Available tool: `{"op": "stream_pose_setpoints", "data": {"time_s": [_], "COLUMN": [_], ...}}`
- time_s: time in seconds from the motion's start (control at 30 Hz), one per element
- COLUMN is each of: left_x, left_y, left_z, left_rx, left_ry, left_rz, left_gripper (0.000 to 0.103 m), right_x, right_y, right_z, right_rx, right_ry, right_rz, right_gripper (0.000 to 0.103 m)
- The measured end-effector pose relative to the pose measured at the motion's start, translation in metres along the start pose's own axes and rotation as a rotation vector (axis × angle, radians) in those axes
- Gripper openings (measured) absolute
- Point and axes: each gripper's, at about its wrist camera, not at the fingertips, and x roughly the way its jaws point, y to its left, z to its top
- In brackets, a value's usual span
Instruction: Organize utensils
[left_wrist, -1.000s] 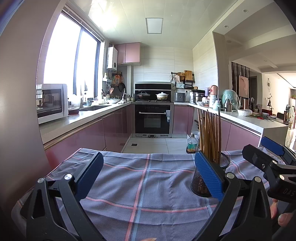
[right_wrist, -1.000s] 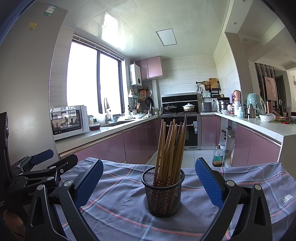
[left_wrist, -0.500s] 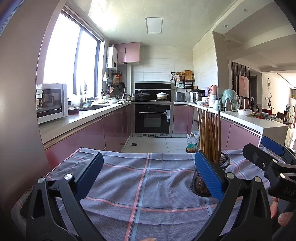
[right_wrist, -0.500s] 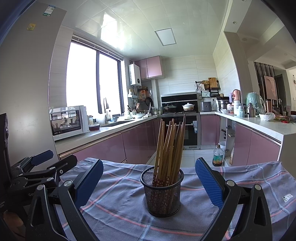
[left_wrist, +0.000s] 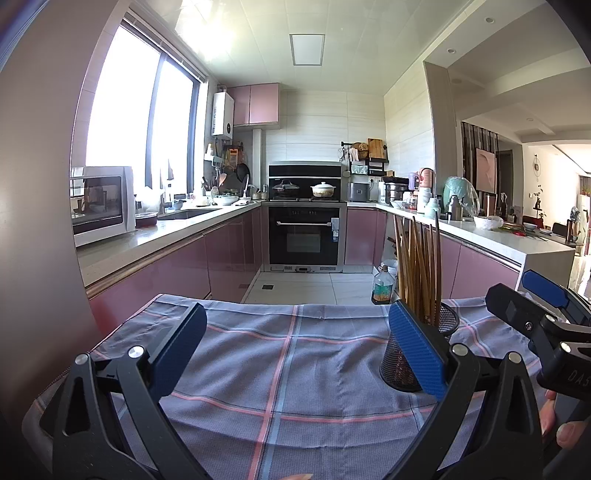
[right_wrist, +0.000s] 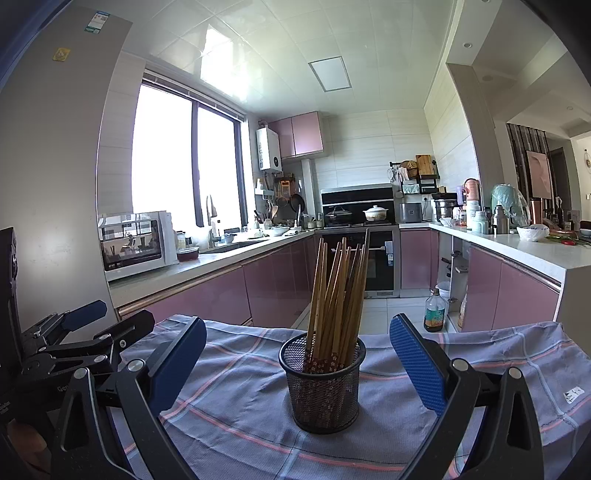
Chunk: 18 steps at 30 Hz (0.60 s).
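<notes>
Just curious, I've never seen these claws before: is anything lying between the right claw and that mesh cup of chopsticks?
No. In the right wrist view only bare checked cloth separates the open right claw from the mesh cup.

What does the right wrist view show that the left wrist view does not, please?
Only the right wrist view shows the whole black mesh cup, centred between the open right tongs, with the floral ends of the wooden chopsticks, and a white tag on the cloth. Only the left wrist view shows the open left tongs over bare cloth, a pad hiding part of the cup. Both show the checked grey-blue cloth and the other tool at the edge.
</notes>
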Motion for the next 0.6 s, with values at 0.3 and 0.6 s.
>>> {"op": "stream_pose_setpoints", "data": {"time_s": [0.3, 0.6], "left_x": [0.001, 0.001], "left_y": [-0.0007, -0.0016], "left_z": [-0.0003, 0.0001], "left_rx": [-0.001, 0.001], "left_ry": [0.003, 0.003], "left_rz": [-0.001, 0.001], "left_gripper": [0.097, 0.097], "right_x": [0.0, -0.0001], "right_y": [0.0002, 0.0002], "right_z": [0.0006, 0.0009], "right_rx": [0.0, 0.001], "right_ry": [0.001, -0.001], "right_rz": [0.0, -0.003], "right_gripper": [0.096, 0.096]}}
